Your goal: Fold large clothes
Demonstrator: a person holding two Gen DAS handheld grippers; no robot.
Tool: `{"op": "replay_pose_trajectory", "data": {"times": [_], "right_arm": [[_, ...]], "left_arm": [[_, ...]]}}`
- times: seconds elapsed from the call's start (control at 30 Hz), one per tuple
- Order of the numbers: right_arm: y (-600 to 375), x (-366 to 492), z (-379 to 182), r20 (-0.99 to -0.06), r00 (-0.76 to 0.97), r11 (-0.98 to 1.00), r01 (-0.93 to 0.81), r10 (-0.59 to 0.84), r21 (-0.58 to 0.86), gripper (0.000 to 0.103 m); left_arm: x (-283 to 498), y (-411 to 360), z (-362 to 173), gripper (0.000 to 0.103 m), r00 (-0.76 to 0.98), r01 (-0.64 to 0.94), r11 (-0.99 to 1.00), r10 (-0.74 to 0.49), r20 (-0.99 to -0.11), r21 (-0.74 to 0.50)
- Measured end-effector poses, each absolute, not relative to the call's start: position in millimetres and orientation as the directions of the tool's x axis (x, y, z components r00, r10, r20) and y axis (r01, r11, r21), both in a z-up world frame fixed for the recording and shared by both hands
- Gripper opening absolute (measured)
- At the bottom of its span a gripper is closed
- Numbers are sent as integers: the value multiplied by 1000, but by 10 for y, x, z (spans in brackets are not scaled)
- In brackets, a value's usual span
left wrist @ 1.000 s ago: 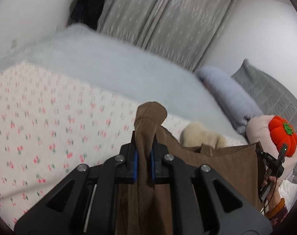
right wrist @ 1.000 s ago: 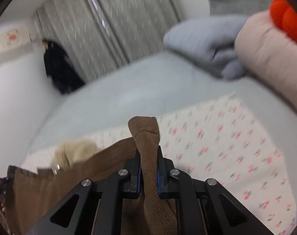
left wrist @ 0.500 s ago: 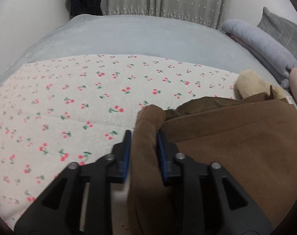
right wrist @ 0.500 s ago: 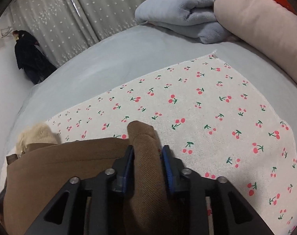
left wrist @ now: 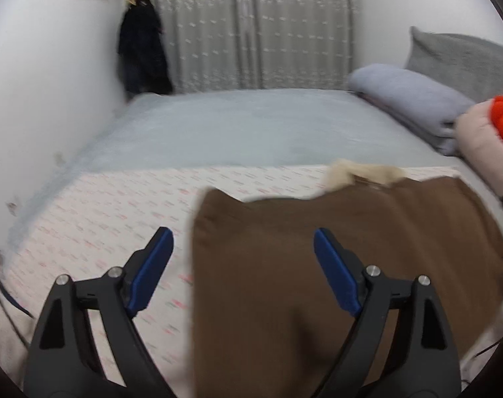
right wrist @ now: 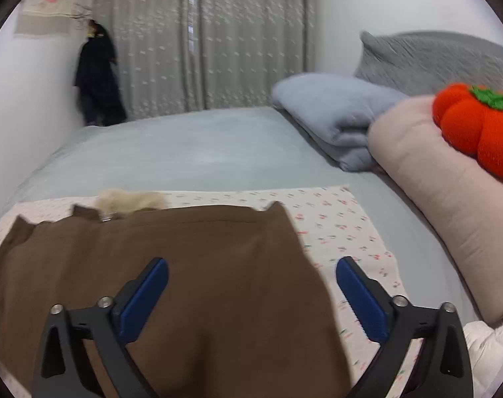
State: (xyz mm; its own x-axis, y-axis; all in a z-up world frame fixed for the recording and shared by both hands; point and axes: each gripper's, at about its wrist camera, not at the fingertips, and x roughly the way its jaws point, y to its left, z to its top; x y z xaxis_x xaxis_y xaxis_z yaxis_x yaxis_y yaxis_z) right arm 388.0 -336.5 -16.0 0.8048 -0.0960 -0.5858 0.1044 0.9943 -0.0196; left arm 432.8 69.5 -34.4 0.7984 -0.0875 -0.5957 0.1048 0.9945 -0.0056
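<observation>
A large brown garment (left wrist: 334, 248) with a cream fleecy collar (left wrist: 364, 170) lies flat on a cherry-print cloth (left wrist: 112, 215) on the bed. My left gripper (left wrist: 243, 248) hangs above the garment's left edge, its jaws opening wide, blue pads clear of the fabric. In the right wrist view the same brown garment (right wrist: 171, 252) spreads below my right gripper (right wrist: 251, 278), whose jaws are also opening, with the garment's right edge under the gap and nothing pinched.
A grey-blue bedspread (right wrist: 185, 146) covers the bed beyond the cherry-print cloth (right wrist: 344, 225). A folded blue blanket (right wrist: 331, 116), a pink cushion (right wrist: 433, 179) with an orange pumpkin plush (right wrist: 476, 129) and a grey pillow (right wrist: 433, 56) line the right side. Curtains (left wrist: 258, 26) and a dark hanging garment (left wrist: 142, 53) stand behind.
Both grippers held pinched folds of the brown garment, then let go and spread wide. The garment now lies flat, and both grippers have drawn back from it.
</observation>
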Motion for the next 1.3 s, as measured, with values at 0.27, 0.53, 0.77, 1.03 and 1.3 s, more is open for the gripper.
{"op": "replay_pose_trajectory", "data": {"times": [0.27,0.53,0.77,1.03,1.3], "right_arm": [[-3091,3603,-545,-662,749,1000,25,-29,-15,103],[-4115,3442,-1112,-749,657,959,260,-89,114,103],[-4358,3185,-850,-722,692,928,287,-29,237,103],[-3503,3318,-623,-711,703,994,77,4,83,103],[-3288,3312,-885,-761,648,997,32,28,64,103]], "left_arm": [[4124,720,-1048,90,711,79,992,-125,-692,-99],[3983,1253,-1387,97,662,12,995,-80,-745,-96],[3738,1608,-1199,97,656,-68,979,-101,-748,-192],[3502,998,-882,98,682,39,982,-160,-714,-183],[3563,586,-1105,101,667,39,999,-28,-744,-3]]}}
